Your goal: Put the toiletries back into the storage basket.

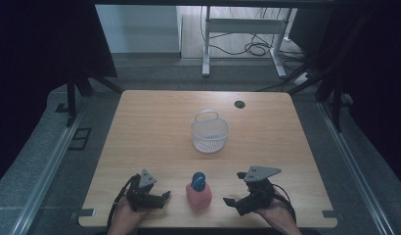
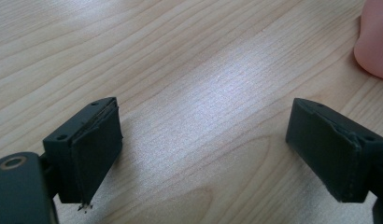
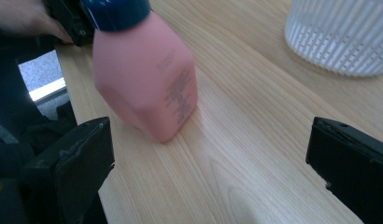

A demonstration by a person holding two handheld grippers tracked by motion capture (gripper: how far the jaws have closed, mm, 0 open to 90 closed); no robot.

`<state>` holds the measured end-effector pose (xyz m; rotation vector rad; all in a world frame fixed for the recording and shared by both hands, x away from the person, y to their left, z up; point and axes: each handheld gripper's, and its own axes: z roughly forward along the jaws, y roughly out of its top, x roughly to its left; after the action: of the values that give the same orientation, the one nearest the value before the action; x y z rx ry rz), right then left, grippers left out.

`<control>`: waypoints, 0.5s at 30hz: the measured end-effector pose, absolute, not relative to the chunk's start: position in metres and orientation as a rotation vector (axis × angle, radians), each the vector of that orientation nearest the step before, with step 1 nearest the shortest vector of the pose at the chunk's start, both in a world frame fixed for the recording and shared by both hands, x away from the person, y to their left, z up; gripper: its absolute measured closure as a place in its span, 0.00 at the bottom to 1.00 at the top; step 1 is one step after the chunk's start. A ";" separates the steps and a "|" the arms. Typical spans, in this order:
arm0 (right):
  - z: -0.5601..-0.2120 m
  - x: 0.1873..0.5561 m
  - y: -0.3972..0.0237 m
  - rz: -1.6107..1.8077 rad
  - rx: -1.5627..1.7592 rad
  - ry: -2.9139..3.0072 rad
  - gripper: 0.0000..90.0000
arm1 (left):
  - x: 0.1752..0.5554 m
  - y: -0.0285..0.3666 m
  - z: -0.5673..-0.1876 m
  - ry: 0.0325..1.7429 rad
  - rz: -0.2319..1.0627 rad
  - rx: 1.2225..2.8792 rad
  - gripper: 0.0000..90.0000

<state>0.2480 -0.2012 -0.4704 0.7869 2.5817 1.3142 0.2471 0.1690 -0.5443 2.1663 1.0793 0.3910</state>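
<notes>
High view shows the pink bottle (image 1: 198, 194) standing near between the left gripper (image 1: 165, 195) and right gripper (image 1: 227, 200), both spread wide and holding nothing, seemingly poised to grasp it.

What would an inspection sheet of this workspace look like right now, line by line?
Surface: light wooden table, dark grommet hole at the far edge.
Job's things: pink bottle with blue cap, upright near the front; white slotted basket beyond it, mid-table.
Clutter: nothing seen.
Grippers: left gripper and right gripper flank the bottle, both open and holding nothing.
Cables: one trailing from each gripper; a tangle on the floor beyond.
Surroundings: white frame legs, dark curtains either side.
</notes>
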 end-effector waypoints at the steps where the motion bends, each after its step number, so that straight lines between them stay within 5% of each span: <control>1: -0.469 0.248 -0.200 1.320 0.784 2.584 0.02 | 0.247 0.169 -0.544 1.079 0.391 2.167 0.11; 15: -0.457 0.251 -0.177 1.379 0.701 2.614 0.13 | 0.247 0.169 -0.544 1.079 0.392 2.170 0.11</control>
<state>0.2514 -0.1772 -0.4571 0.7014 2.6142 1.3790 0.2471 0.1692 -0.5442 2.1696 1.0785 0.3920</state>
